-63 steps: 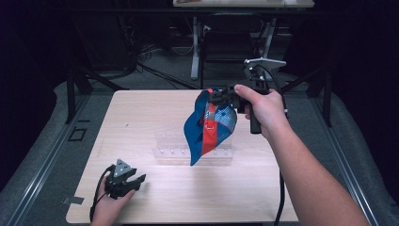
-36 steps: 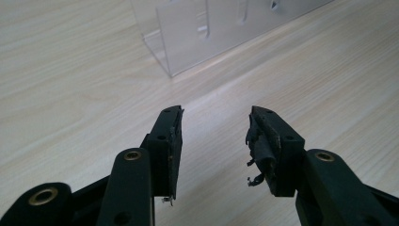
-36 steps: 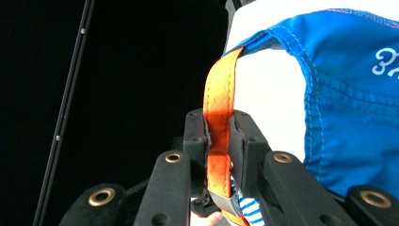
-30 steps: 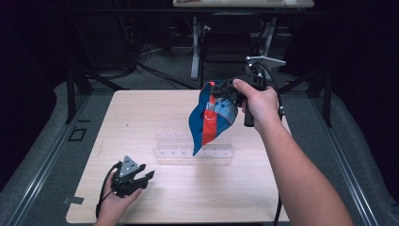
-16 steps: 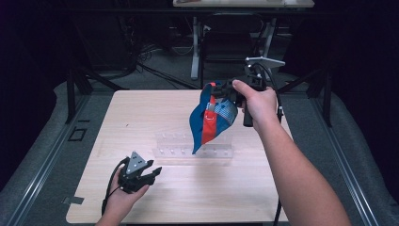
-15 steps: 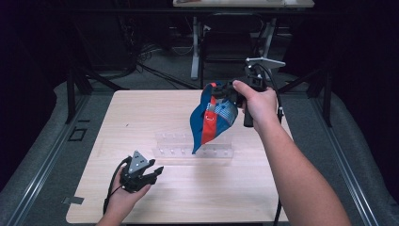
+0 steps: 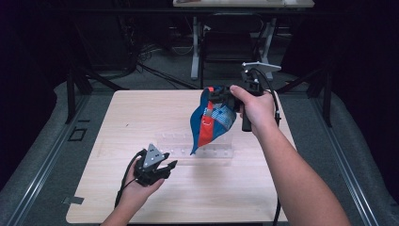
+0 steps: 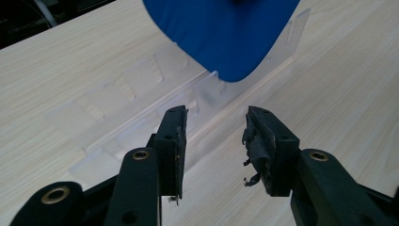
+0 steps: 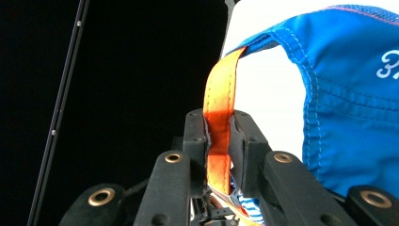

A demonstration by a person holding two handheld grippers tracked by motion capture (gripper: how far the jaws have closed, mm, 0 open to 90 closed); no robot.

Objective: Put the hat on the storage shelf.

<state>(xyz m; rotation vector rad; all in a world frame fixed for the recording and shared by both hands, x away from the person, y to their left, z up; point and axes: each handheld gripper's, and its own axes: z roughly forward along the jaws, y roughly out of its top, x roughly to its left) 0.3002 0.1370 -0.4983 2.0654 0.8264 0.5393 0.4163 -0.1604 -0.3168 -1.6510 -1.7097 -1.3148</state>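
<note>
- The blue fabric item (image 7: 209, 123), with an orange strap (image 9: 219, 136) and a checked patch, hangs in the air from your right gripper (image 7: 221, 95), above the far right part of the wooden table (image 7: 141, 117).
- Your right gripper's jaws are clamped tight on the orange strap; in the right gripper view the strap runs up from between the two pads to the blue stitched edge just above and to the right of them.
- The fabric's pointed lower end dangles over a clear plastic rack (image 7: 202, 148) that lies flat on the table below it.
- Your left gripper (image 7: 162, 168) is low over the near part of the table, with its jaws pointing toward the rack.
- Its jaws stand fairly wide, have just been closing a little, and hold nothing between them.
- In the left gripper view the rack (image 8: 141, 99) lies just ahead of the pads, and the blue fabric's rounded end (image 8: 226, 37) hangs beyond it, apart from both fingers.
</note>
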